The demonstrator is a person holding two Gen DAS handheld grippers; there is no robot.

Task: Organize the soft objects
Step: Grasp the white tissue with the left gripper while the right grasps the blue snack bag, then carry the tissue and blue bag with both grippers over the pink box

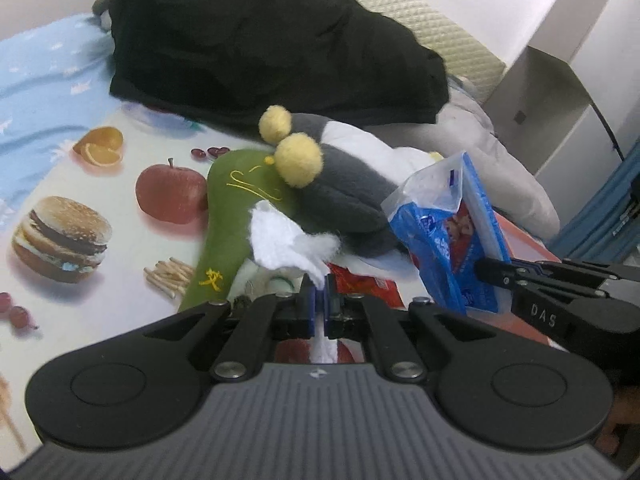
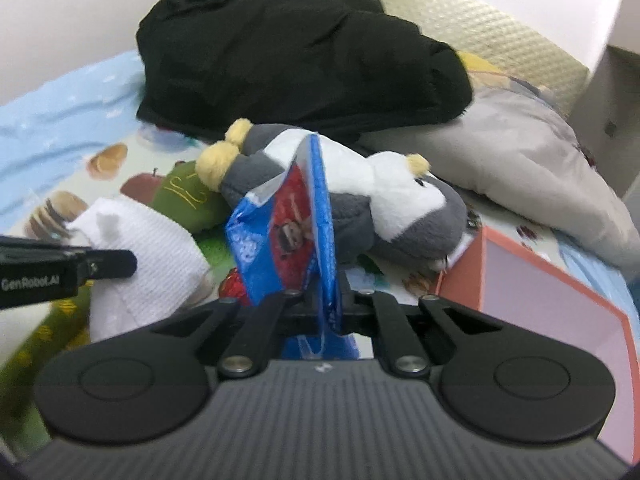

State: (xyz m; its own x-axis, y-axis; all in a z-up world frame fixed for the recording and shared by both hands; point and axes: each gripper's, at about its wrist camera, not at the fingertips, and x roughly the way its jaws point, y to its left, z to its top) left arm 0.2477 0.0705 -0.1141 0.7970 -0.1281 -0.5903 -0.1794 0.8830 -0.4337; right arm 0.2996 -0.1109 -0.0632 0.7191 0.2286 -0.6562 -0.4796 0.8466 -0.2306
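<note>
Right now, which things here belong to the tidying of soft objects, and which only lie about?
Job:
white cloth, in the left hand-held gripper
blue packet, in the right hand-held gripper
penguin plush
green plush

Lying about:
black garment
grey pillow

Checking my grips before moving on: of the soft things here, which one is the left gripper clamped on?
The white cloth, pinched by the left gripper. The blue bag is in the right gripper; the penguin toy lies free.
</note>
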